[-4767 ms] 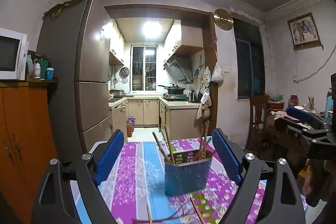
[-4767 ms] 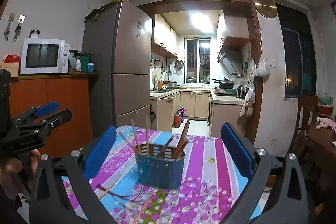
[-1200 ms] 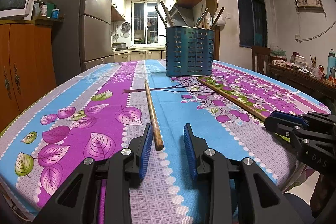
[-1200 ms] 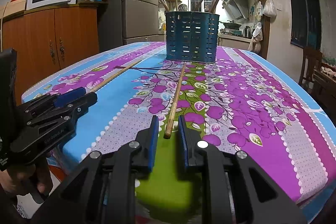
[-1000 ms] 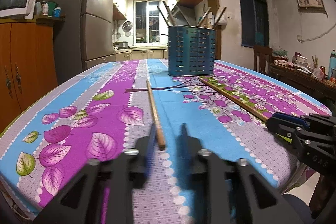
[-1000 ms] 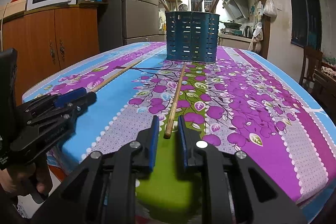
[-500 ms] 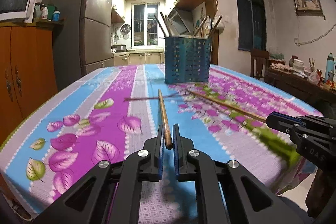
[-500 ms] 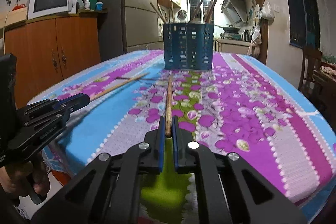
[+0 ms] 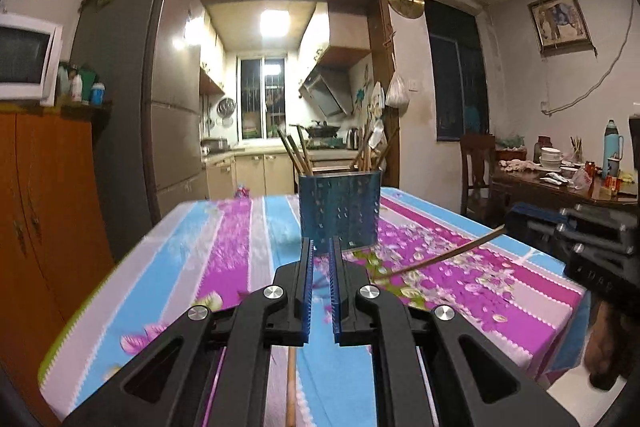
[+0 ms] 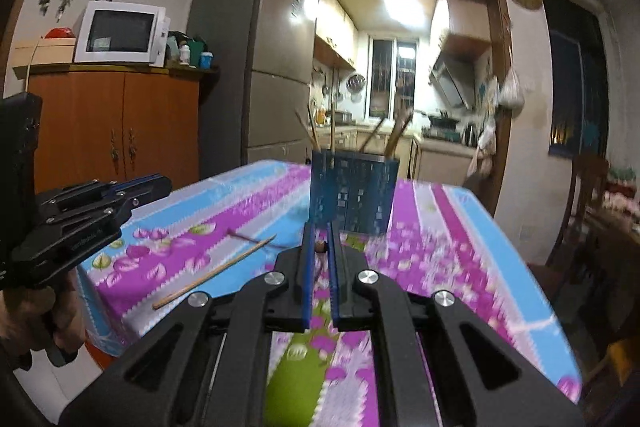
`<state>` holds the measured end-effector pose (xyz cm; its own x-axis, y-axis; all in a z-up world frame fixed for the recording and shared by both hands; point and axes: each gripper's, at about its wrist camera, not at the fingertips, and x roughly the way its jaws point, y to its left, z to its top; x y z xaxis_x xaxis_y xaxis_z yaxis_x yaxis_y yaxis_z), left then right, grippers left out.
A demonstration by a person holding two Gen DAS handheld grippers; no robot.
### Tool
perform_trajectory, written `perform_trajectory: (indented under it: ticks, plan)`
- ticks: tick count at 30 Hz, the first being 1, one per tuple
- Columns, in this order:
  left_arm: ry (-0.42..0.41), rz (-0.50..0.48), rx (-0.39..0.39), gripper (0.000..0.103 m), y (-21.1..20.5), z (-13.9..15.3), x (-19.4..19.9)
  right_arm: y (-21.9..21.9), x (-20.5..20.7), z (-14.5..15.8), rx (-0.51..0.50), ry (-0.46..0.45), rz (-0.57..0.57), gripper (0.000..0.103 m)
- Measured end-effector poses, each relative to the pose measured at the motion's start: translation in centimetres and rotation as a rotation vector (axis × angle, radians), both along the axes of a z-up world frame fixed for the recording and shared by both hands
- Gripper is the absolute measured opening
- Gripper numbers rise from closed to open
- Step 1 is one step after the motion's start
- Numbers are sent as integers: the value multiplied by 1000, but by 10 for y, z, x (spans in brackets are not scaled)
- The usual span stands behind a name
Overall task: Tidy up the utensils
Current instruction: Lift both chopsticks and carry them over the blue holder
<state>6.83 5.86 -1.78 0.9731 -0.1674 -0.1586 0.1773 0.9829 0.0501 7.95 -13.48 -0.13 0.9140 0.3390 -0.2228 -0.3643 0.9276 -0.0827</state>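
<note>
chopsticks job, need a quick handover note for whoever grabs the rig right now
Right gripper: shut on the held chopstick, which is off the cloth and aimed toward the holder.
Left gripper: shut, nothing visible between its pads. The loose chopstick seems to lie on the cloth near the edge.
Done: several chopsticks already stand in the holder.
Left: drop the held chopstick in, then regrasp the loose one and add it.

Two grippers showing: left gripper [image 9: 319, 247], right gripper [image 10: 319, 233]. Each is clamping one chopstick: left chopstick [image 10: 214, 273], right chopstick [image 9: 438, 258]. One blue holder [image 9: 340, 209] standing ahead, carrying several chopsticks, count unclear.
</note>
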Motion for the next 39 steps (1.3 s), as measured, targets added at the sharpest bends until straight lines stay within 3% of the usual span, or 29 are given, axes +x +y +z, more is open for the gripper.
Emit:
perform_trajectory:
  ticks: [3,4,5,6,11,14,18,20,27,29,35,39]
  plan:
    - [43,31,-45,10,19,-12,-2,0,2,8,-6,-6,10,5]
    - [66,46,-63,16,27,-22,-2,0,1,5,-6,1,13,5]
    - [109,59,-74,30,34,-38,-2,-1,-1,-1,-10,15,18,5]
    - [139,62,-68,34,36,-48,-1,-2,-2,-7,-11,35,21,5]
    - [228,56,-8,37,32,-95,-5,-4,-7,-44,10,141,23,5]
    - [252,67,-12,37,33,-110,-1,0,-7,-71,7,211,23,5]
    - [228,68,9,35,31,-112,3,3,-6,-91,-6,257,24,5]
    - [205,77,22,20,32,-118,1,4,-5,-96,-5,267,22,5]
    - [169,80,18,17,32,-121,-7,3,0,-101,-5,280,17,5]
    - [166,82,19,8,33,-121,-7,2,1,-101,-4,275,11,5]
    - [166,67,14,8,33,-108,-9,-1,0,-92,-2,241,-4,5]
    - [99,48,26,8,26,-78,-17,-6,-4,-75,-3,197,-4,5]
